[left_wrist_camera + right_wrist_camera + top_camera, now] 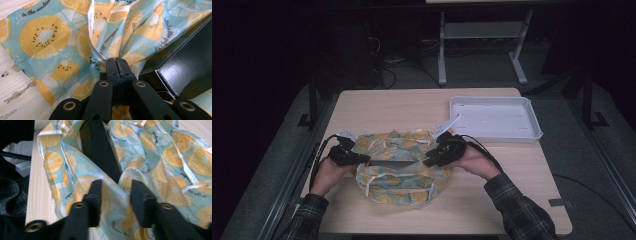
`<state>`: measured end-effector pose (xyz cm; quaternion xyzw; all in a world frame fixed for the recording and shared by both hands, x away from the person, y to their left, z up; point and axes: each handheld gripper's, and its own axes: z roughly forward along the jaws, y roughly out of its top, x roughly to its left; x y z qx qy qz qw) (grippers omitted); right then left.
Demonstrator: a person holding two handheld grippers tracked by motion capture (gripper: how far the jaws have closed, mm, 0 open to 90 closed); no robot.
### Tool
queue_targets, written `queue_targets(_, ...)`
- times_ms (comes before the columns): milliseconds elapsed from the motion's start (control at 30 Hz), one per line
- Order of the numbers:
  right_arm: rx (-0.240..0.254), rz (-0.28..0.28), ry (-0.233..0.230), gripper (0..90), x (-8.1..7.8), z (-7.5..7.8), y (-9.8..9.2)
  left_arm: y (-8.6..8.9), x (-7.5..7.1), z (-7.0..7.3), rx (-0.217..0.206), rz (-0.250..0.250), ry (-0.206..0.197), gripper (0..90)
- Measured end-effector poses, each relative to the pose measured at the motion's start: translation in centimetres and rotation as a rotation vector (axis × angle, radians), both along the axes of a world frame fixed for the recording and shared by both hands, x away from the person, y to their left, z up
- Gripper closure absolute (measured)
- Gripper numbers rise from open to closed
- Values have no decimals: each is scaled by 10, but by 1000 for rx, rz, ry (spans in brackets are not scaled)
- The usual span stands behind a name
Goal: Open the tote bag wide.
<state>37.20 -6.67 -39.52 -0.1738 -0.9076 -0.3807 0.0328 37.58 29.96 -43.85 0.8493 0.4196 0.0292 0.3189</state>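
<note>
A thin plastic bag printed with orange and kiwi slices lies on the wooden table in front of the person. A flat black box lies in its mouth, partly covered. My left gripper is at the bag's left side. In the left gripper view it is shut on a gathered fold of the bag, with the box's corner just to the right. My right gripper is at the bag's right side. Its jaws stand apart over a ridge of bag where the box runs under the film.
A shallow white tray sits at the table's far right. The table's edge runs close beside the bag in the right gripper view, with a plaid sleeve at the lower right of the high view. Desk legs and cables stand on the floor beyond.
</note>
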Motion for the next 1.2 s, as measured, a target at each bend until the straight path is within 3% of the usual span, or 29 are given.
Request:
queue_targets(167,-22,18,-37,875,-6,-4,3,0,0,0,7,-10,-10,894)
queue_targets(567,-31,78,-69,892,-32,-4,-9,-1,0,0,16,-7,-17,896)
queue_targets(733,-53,93,-60,893,-45,-9,-16,-1,0,-1,14,3,-24,897)
queue_targets(900,-79,110,-41,895,-60,-18,-21,-1,1,-2,39,-1,-28,898)
queue_targets(1200,-126,138,1,897,-72,-36,-20,-4,2,-4,40,-3,-30,899)
